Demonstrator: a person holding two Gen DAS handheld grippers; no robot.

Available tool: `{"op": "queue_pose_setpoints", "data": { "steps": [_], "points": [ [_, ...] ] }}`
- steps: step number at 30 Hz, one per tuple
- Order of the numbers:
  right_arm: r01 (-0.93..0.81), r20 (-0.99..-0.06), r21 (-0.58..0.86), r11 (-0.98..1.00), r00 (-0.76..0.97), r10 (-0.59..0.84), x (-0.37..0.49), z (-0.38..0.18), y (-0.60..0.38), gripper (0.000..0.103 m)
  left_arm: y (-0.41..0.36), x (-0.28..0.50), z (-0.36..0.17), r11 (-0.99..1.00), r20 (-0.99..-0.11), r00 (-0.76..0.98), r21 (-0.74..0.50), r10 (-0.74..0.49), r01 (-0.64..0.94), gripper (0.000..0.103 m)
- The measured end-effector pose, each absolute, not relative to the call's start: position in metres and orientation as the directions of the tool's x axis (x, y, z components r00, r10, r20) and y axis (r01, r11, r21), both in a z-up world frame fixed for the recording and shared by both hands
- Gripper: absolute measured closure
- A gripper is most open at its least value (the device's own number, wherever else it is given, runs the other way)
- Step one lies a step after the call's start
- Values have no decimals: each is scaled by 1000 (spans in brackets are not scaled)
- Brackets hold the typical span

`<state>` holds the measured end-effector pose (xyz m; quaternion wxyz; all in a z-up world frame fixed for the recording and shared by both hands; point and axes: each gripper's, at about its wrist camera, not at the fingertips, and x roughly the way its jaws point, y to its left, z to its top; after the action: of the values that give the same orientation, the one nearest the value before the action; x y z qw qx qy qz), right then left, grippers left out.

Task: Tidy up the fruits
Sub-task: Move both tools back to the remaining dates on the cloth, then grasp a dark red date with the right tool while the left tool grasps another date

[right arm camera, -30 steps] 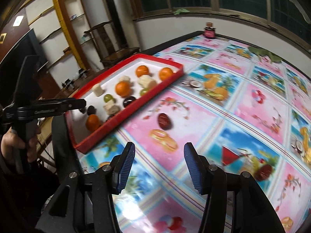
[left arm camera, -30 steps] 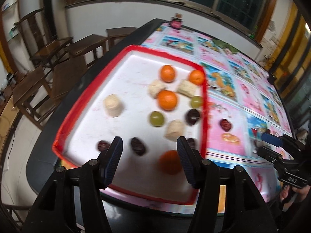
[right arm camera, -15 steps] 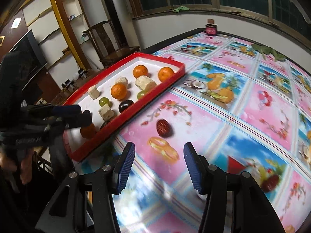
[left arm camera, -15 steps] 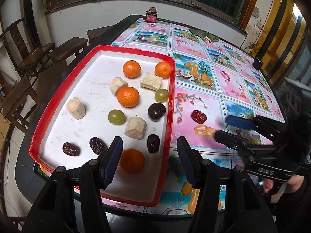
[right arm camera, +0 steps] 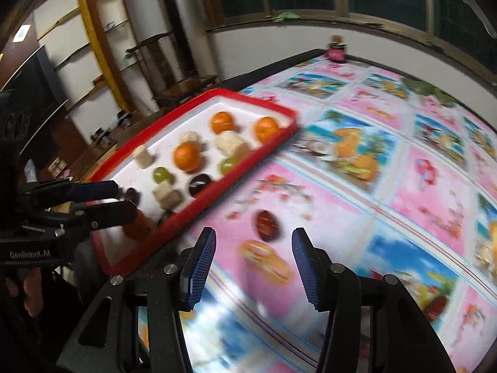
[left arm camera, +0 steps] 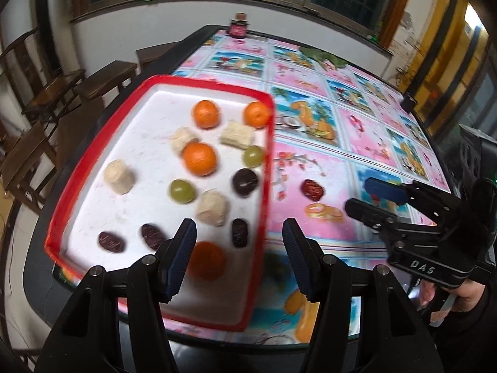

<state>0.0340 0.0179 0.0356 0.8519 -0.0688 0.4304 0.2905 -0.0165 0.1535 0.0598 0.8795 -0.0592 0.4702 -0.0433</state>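
A red-rimmed white tray on the left of the table holds several oranges, green grapes, dark dates and pale banana chunks. One red date lies alone on the pink tablecloth right of the tray. My left gripper hovers open over the tray's near right corner, an orange just past its left finger; nothing is between its fingers. My right gripper is open with the lone date just beyond its fingertips; in the left wrist view the right gripper sits right of that date.
A small dark jar stands at the table's far edge. Wooden chairs and stools crowd the floor left of the table. A person's hand grips the right tool. The tablecloth stretches right, printed with fruit pictures.
The left view has swung right, so the tray now sits further left and the right gripper shows larger. The right gripper has come closer to the lone date.
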Motion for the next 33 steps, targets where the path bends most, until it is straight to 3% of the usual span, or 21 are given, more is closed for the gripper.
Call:
{"op": "queue_pose_setpoints", "data": {
  "steps": [13, 19, 24, 26, 28, 33],
  "points": [
    [-292, -778, 74, 953, 581, 239, 28, 36, -112, 51, 63, 22, 38, 970, -839, 496, -143, -224, 195, 47],
    [-256, -792, 95, 962, 566, 228, 37, 20, -131, 51, 55, 43, 20, 980, -856, 483, -122, -185, 160, 56],
    [-248, -802, 112, 962, 550, 235, 45, 10, -128, 54, 56, 50, 10, 984, -862, 479, -112, -165, 136, 85],
    [-248, -806, 107, 963, 545, 230, 49, 7, -127, 59, 56, 51, 10, 984, -861, 480, -113, -166, 138, 85],
    [-250, -813, 88, 964, 542, 214, 51, 5, -123, 72, 56, 49, 10, 983, -861, 478, -116, -173, 146, 85],
    [-250, -807, 71, 966, 554, 203, 50, 7, -119, 72, 59, 45, 12, 980, -861, 475, -126, -184, 152, 85]
  ]
}}
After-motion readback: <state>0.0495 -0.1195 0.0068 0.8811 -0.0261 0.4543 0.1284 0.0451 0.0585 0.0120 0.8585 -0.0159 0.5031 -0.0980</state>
